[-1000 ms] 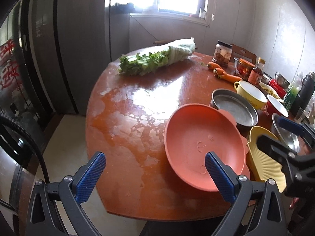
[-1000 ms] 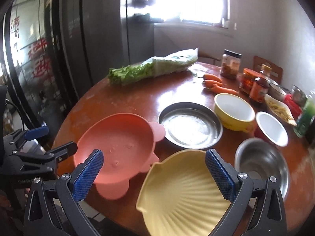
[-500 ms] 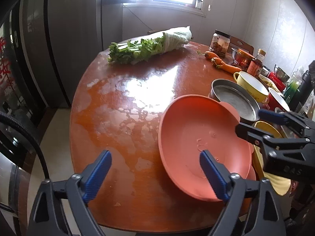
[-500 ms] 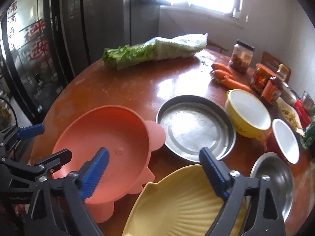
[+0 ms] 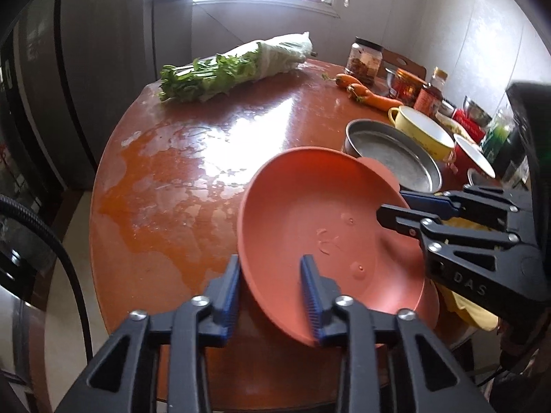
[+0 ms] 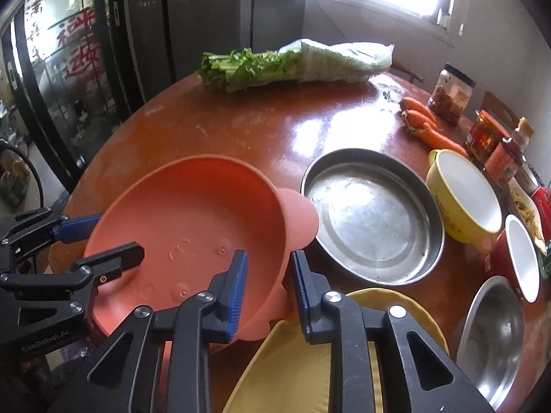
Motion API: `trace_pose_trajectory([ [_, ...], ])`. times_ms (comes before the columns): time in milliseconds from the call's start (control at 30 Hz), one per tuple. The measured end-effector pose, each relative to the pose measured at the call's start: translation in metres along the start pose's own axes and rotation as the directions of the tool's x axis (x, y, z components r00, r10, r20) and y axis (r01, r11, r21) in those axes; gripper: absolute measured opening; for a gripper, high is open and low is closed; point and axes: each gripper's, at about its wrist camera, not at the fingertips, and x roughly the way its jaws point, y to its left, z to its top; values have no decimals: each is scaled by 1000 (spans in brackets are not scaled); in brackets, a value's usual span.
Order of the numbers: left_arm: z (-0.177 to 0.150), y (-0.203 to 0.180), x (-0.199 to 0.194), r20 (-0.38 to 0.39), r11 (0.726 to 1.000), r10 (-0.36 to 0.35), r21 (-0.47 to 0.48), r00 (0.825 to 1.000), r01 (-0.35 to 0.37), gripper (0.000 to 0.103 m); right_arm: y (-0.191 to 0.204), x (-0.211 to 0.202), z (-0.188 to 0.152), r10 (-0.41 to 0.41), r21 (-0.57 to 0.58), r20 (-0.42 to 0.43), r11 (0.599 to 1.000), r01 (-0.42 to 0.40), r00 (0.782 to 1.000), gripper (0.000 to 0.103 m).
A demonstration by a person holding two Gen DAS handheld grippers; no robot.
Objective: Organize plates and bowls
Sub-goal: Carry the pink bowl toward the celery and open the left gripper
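Observation:
A salmon-pink plastic plate with ear-shaped tabs [image 5: 310, 213] [image 6: 186, 227] is tilted up off the round red-brown table [image 5: 179, 186]. My left gripper [image 5: 272, 296] is shut on its near left rim. My right gripper [image 6: 267, 289] is shut on its right rim, and also shows in the left wrist view [image 5: 392, 206]. A yellow shell-shaped plate [image 6: 310, 371] lies below the right gripper. A round metal plate [image 6: 372, 216], a yellow bowl [image 6: 465, 196], a red bowl [image 6: 520, 258] and a steel bowl [image 6: 492, 337] stand to the right.
A bag of leafy greens [image 5: 234, 65] lies at the table's far side. Carrots [image 6: 423, 124], jars and sauce bottles [image 6: 451, 93] crowd the back right edge. A dark fridge [image 6: 86, 62] stands left of the table.
Both grippers have closed from wide open onto the pink plate's opposite rims. The plate's left side has lifted and tilted.

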Motion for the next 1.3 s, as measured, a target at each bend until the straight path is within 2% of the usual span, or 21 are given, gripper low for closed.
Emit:
trace_pose_trajectory([
  [200, 1, 2, 1, 16, 1000, 5, -20, 1000, -5, 30, 0, 5, 0, 0, 5, -9, 1000, 0, 1000, 24],
  [433, 3, 11, -12, 46, 999, 2, -37, 999, 0, 30, 1, -9, 5, 40, 17, 38, 999, -41, 998, 24],
  [700, 21, 23, -30, 107, 998, 55, -41, 993, -51, 30, 13, -22, 32, 61, -4, 89, 998, -61, 994, 24],
  [833, 25, 28, -18, 86, 997, 66, -46, 994, -63, 30, 16, -12, 44, 54, -23, 74, 998, -53, 996, 24],
  [1300, 19, 36, 9, 32, 997, 63, -53, 998, -61, 30, 11, 24, 40, 87, -8, 15, 996, -87, 996, 24],
])
